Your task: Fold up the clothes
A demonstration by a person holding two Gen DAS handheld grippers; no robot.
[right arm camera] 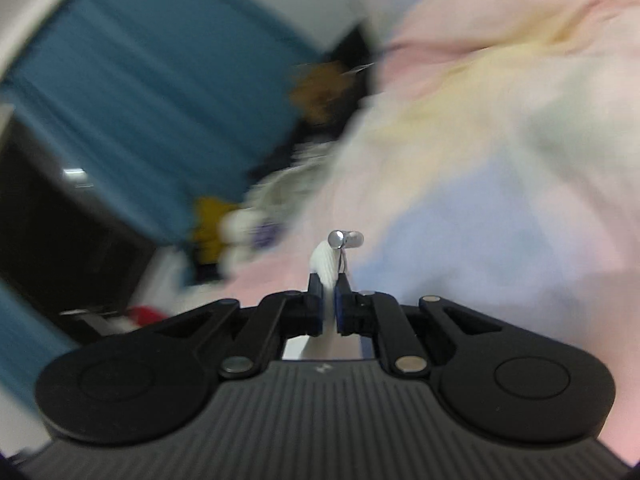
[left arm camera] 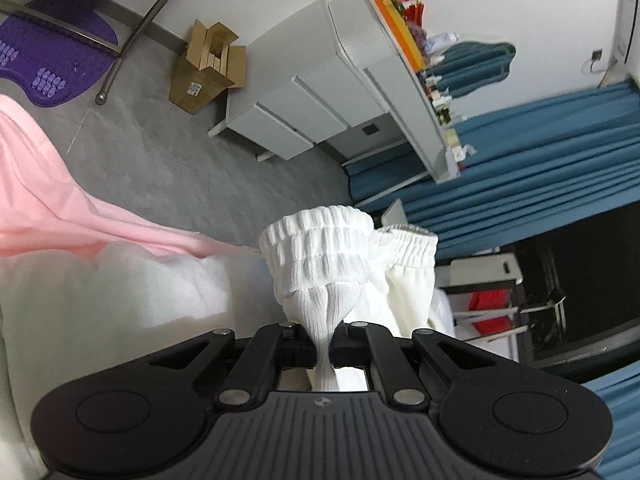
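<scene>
My left gripper (left arm camera: 325,340) is shut on a white ribbed garment (left arm camera: 320,256). Its gathered elastic band bunches up just beyond the fingertips, and the cloth runs back between the jaws. A second white elastic band (left arm camera: 412,248) of the same garment sits to its right. My right gripper (right arm camera: 329,280) is shut on a white ribbed piece of cloth (right arm camera: 325,262) with a small metal-tipped cord end (right arm camera: 344,239) sticking out above it. The right wrist view is blurred by motion. A pink and pastel sheet (right arm camera: 500,100) lies beyond it.
A pink cloth (left arm camera: 48,184) and white bedding (left arm camera: 120,280) lie at the left. A grey drawer cabinet (left arm camera: 320,92), a cardboard box (left arm camera: 208,68), a purple mat (left arm camera: 48,64) and blue curtains (left arm camera: 540,168) stand around the grey floor (left arm camera: 160,160).
</scene>
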